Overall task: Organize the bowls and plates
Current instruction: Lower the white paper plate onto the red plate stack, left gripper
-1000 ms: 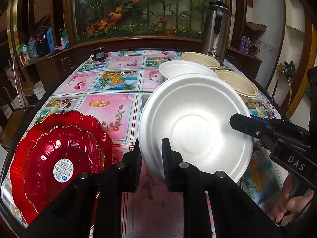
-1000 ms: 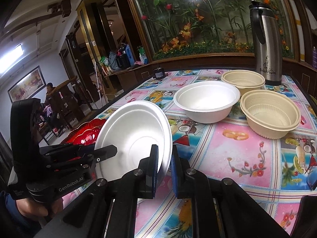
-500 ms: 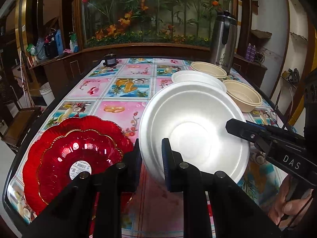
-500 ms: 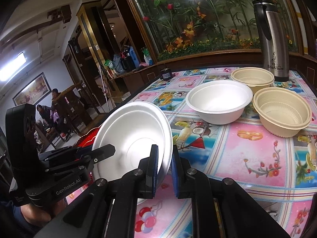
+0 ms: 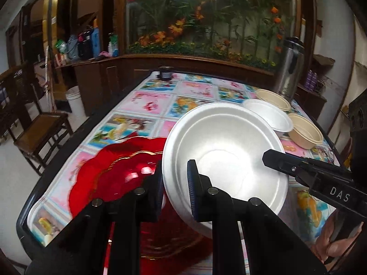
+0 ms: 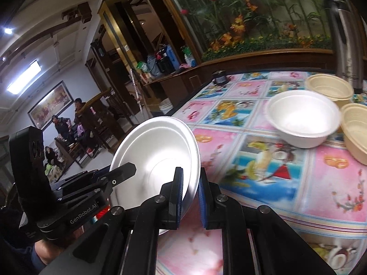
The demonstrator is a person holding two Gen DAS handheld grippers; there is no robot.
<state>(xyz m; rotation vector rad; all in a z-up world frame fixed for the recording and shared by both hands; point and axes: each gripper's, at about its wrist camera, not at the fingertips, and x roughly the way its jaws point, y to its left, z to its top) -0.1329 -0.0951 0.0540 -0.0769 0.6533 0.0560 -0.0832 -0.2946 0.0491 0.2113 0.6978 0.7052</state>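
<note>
A white foam bowl (image 5: 224, 158) hangs tilted in the air between both grippers. My left gripper (image 5: 175, 188) is shut on its near left rim. My right gripper (image 6: 190, 194) is shut on the opposite rim, and its black tip (image 5: 275, 158) shows in the left wrist view. Under the bowl's left side lies a stack of red scalloped plates (image 5: 119, 171) near the table's front left corner. A second white bowl (image 6: 302, 121) and two beige bowls (image 6: 330, 87) (image 6: 355, 123) stand together at the far right of the table.
A steel thermos (image 5: 289, 68) stands behind the bowls. A small dark jar (image 5: 165, 73) sits at the table's far edge. The table's black rim (image 5: 55, 174) runs close on the left, with a wooden chair (image 5: 39, 133) beside it. People (image 6: 66, 123) sit in the room beyond.
Both grippers have carried the white bowl leftward and slightly up. It now overlaps the red plates, and the table's left edge has come into view.
</note>
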